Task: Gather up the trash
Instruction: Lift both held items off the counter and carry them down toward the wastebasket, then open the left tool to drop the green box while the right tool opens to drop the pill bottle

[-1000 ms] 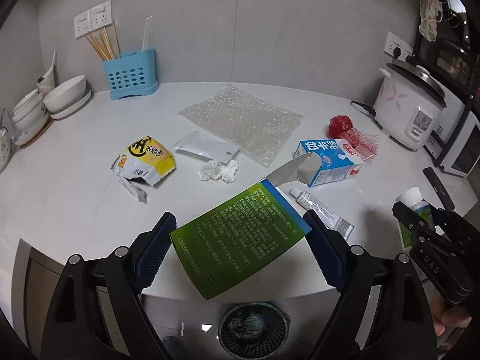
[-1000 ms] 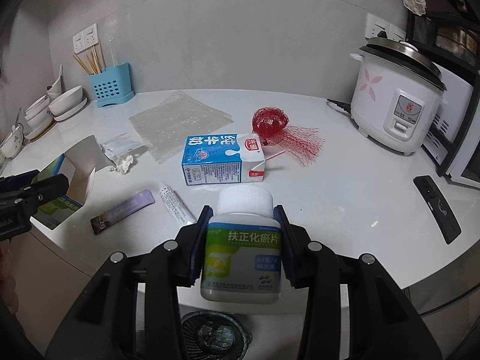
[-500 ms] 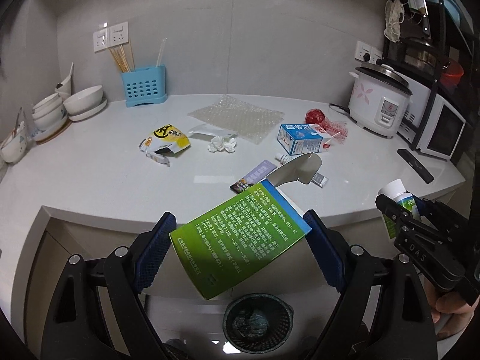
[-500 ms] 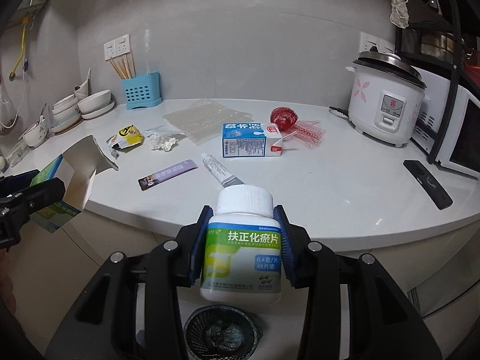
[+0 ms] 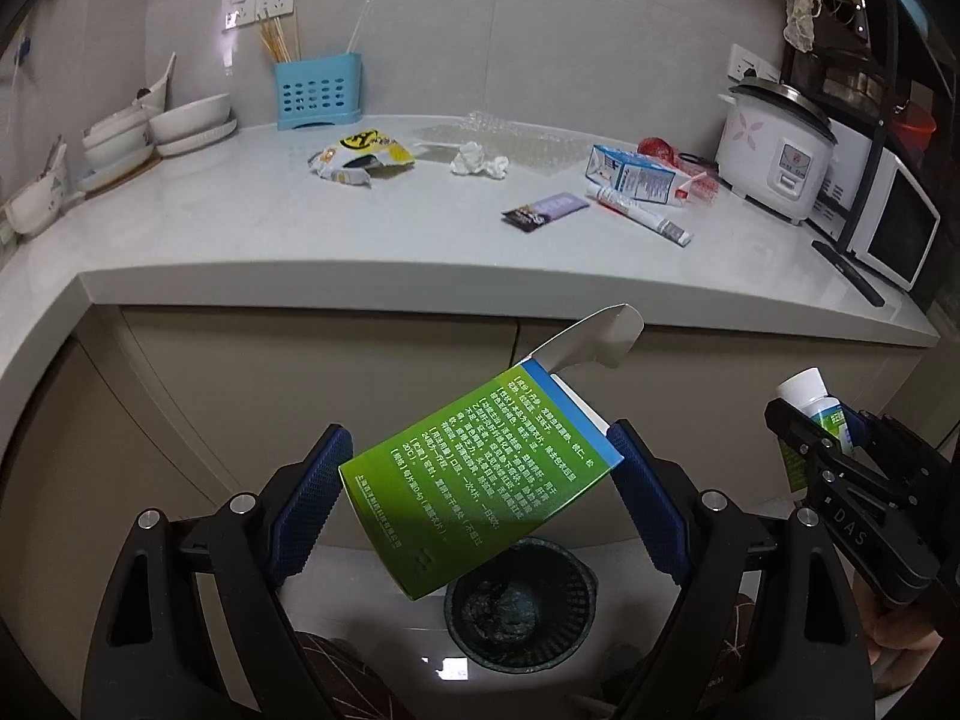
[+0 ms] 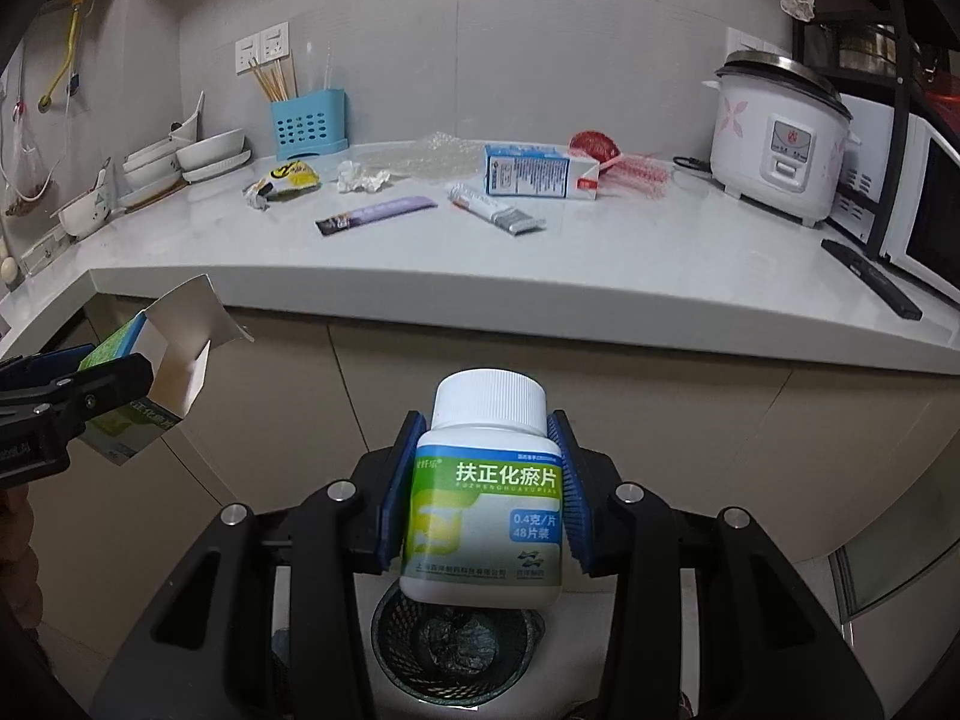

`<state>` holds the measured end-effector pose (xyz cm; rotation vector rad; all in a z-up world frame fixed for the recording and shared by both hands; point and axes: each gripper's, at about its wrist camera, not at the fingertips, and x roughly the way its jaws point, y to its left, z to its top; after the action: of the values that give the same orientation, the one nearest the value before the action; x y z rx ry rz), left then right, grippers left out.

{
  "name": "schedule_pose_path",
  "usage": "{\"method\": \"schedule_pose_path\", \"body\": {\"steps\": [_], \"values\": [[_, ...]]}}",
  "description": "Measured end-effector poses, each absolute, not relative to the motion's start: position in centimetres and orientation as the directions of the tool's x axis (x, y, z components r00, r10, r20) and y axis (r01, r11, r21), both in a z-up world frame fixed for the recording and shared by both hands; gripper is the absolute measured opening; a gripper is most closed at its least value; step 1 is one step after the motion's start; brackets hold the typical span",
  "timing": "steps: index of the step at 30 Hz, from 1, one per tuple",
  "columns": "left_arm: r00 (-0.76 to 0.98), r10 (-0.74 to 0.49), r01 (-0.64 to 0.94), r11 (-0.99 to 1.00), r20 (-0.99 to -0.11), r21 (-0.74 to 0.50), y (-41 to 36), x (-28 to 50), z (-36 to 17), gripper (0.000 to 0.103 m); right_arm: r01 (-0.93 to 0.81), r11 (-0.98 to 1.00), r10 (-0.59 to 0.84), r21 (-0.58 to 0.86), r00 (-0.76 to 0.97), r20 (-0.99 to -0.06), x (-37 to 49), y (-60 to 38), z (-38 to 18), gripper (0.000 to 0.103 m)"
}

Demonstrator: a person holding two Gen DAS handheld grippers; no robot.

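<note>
Two pieces of trash are in hand, none dropped yet. Left gripper [image 5: 480, 480] has its blue pads clamped wide on a green cardboard medicine box with an open white flap [image 5: 480, 474], held tilted in the air in front of the cabinet, below the counter edge. Right gripper [image 6: 480, 495] is clamped on a white plastic pill bottle with a white cap and green-blue label [image 6: 485, 492], upright between the pads. Both hang above a dark round mesh waste basket with a black liner [image 6: 453, 651] on the floor; the basket sits right under the bottle in the right wrist view and just below the box in the left wrist view. Release looks like the next step for both. Plenty left on the white countertop [image 5: 360, 240]: yellow crumpled snack bag [image 5: 360, 157], white crumpled tissue [image 5: 478, 158], clear bubble wrap sheet [image 5: 510, 141], purple flat sachet [image 5: 543, 211], white squeeze tube [image 5: 639, 216], blue-and-white milk carton [image 5: 636, 175], red mesh net [image 6: 606, 153]. Judged early-to-mid progress.
</note>
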<state>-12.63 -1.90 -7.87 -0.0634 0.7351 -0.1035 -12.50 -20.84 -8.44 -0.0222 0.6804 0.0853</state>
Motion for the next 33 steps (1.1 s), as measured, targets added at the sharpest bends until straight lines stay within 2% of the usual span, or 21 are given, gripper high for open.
{"method": "schedule_pose_path", "body": {"steps": [10,20,33], "values": [[0.665,-0.146,0.078,0.989,-0.733,-0.126,-2.4,-12.0,-18.4,0.084,-0.054,0.998,0.067,0.041,0.692,-0.719,-12.6,-20.9,-17.8,0.040],[0.558,-0.179,0.041,0.981,-0.810,-0.188,-2.8,-10.2,-30.4,0.084,-0.013,0.996,0.078,0.085,0.550,-0.832,-12.3,-20.6,-30.5,0.040],[0.396,-0.203,0.028,0.978,-0.896,-0.209,-4.9,-8.1,-43.7,0.084,-0.014,0.999,0.038,0.036,0.378,-0.925,-10.2,-20.6,-41.3,0.040]]}}
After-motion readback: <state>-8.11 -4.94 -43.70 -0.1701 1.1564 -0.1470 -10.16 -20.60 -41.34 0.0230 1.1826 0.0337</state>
